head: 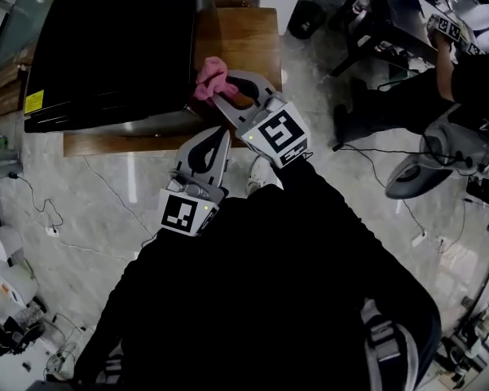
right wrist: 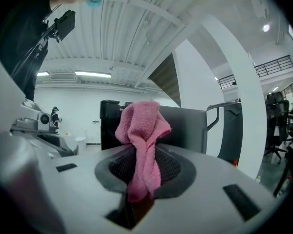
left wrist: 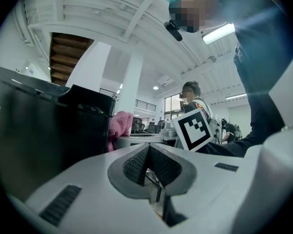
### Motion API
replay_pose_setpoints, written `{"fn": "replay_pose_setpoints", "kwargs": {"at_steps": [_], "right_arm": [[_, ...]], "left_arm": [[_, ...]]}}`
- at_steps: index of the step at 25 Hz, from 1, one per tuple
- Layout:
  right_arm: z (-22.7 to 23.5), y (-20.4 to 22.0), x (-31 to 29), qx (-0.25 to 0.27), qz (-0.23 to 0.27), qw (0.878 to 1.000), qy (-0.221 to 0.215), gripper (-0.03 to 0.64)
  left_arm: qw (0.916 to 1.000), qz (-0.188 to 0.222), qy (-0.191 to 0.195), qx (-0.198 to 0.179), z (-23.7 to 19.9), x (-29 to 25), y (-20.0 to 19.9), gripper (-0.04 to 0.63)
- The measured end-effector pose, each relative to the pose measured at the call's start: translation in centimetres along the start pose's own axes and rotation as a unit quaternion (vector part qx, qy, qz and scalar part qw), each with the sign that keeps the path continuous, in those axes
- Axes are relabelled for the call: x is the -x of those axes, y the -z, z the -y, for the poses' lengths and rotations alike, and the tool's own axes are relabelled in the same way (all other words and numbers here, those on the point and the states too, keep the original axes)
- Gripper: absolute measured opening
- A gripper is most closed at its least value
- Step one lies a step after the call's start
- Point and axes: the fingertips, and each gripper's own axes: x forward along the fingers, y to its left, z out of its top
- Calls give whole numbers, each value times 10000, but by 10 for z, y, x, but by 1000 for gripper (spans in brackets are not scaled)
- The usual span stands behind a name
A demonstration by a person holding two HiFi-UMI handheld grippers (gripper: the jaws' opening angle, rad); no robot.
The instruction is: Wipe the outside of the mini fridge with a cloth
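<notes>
Cloth point(head: 211, 78) is hanging clamped in the right hand-held gripper point(head: 225, 98), just beside the fridge point(head: 106, 47) corner. Only a narrow fold is being held, so rubbing could pull it free. Left hand-held gripper point(head: 218, 133) is sitting closed — empty.

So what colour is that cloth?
Pink; the cloth shows best in the right gripper view.

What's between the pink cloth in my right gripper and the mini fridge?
Nothing visible. The pink cloth, clamped in the right gripper, sits right beside the black mini fridge at its corner, over the wooden table.
</notes>
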Motion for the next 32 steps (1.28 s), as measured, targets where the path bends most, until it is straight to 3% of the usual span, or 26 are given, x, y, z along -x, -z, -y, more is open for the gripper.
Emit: {"fn": "replay_pose_setpoints", "kwargs": {"at_steps": [6,11,17,26,32], "right_arm": [[25,1,-20,-98,51,9992,-391,87],[48,5,-35,-99,102,9983,-563,87],[82,8,-56,-136,87,9976,-677,87],[131,10,-85,-31,79,9980,-634,87],[179,17,-105,40,37,9988,-482,87]], "left_arm": [[9987,115,-492,69,-13,-24,-4,6],[9962,276,-830,-54,-19,-40,-8,6],[9934,289,-1110,80,-31,-69,-8,6],[9878,413,-1493,133,-52,-106,-3,6],[9861,390,-1613,-41,-64,-137,0,6]]}}
